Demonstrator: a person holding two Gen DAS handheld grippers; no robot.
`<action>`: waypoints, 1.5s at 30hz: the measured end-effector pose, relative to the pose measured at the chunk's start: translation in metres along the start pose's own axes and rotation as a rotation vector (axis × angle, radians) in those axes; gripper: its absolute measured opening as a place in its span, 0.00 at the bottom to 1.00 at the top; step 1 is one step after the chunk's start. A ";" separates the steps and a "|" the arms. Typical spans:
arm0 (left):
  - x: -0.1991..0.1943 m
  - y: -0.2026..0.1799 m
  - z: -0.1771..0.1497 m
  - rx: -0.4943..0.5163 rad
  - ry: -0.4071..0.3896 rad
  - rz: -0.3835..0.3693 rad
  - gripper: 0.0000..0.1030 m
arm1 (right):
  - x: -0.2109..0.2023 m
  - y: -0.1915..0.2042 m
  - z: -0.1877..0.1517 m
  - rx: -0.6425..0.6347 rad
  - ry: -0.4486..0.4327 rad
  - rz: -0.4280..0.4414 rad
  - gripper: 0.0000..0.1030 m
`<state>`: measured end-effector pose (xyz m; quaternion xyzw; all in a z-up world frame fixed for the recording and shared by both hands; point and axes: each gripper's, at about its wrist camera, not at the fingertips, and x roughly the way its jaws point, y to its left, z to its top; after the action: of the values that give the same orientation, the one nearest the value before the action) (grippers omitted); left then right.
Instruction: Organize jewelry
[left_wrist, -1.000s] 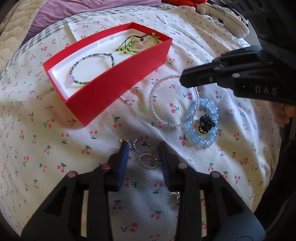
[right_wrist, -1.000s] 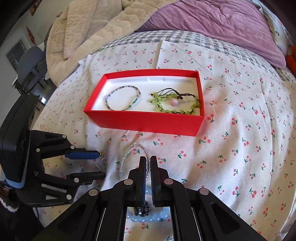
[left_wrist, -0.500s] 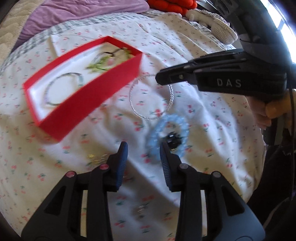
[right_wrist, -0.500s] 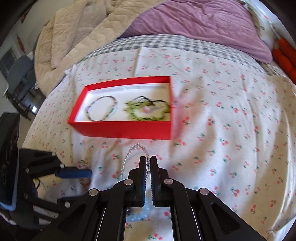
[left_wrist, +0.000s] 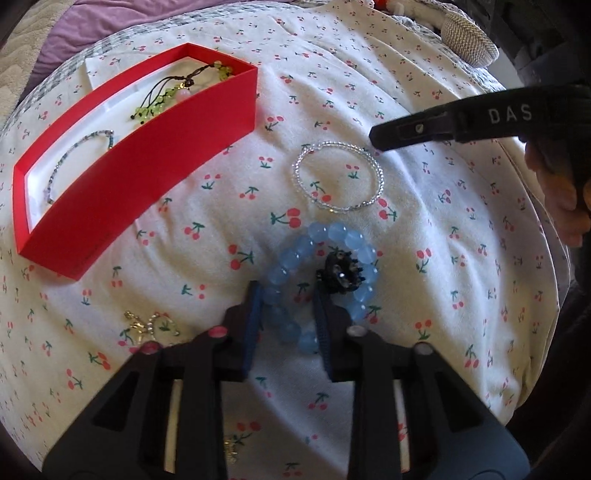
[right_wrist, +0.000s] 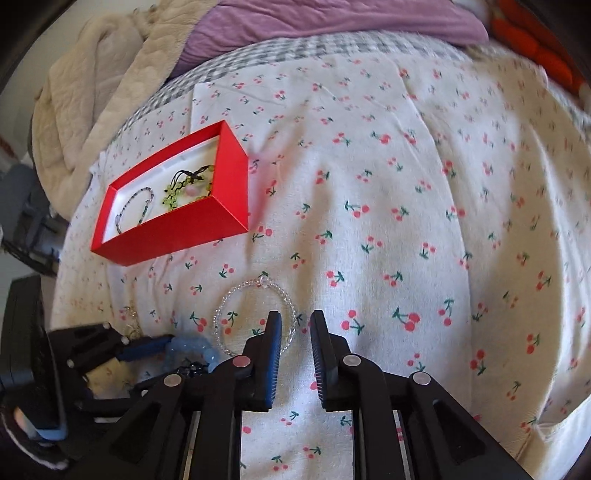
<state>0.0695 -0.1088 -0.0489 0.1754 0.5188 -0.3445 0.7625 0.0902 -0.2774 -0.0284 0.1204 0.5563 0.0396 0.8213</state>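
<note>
A red box (left_wrist: 122, 181) (right_wrist: 207, 218) with a white lining lies on the cherry-print cloth and holds a green bead bracelet (left_wrist: 162, 105) and a thin beaded bracelet (left_wrist: 79, 149). A blue bead bracelet (left_wrist: 325, 251) (right_wrist: 192, 349) with a black charm (left_wrist: 338, 275) lies on the cloth. My left gripper (left_wrist: 286, 295) is open, its fingers straddling the near side of the blue bracelet. A clear bead bracelet (left_wrist: 338, 175) (right_wrist: 255, 314) lies beyond it. My right gripper (right_wrist: 295, 325) is open, its left finger over the clear bracelet's right side.
Small silver and pearl earrings (left_wrist: 147, 323) lie left of my left gripper. A purple blanket (right_wrist: 332, 18) and a beige quilt (right_wrist: 92, 92) lie at the back. Something orange (right_wrist: 535, 40) lies at the far right.
My left gripper moved right from the earrings and now straddles the blue bracelet. My right gripper opened from shut and swung right, beside the clear bracelet.
</note>
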 end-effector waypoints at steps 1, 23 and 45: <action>0.001 0.000 -0.001 -0.009 0.002 0.003 0.14 | 0.001 0.000 0.000 0.005 0.007 0.004 0.22; -0.055 -0.003 -0.004 -0.087 -0.151 0.013 0.12 | 0.031 0.036 -0.010 -0.136 0.004 -0.132 0.08; -0.118 0.005 0.018 -0.142 -0.339 0.062 0.12 | -0.063 0.051 0.005 -0.036 -0.200 0.045 0.04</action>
<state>0.0585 -0.0762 0.0655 0.0762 0.4000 -0.3081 0.8598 0.0744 -0.2416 0.0421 0.1213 0.4680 0.0556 0.8736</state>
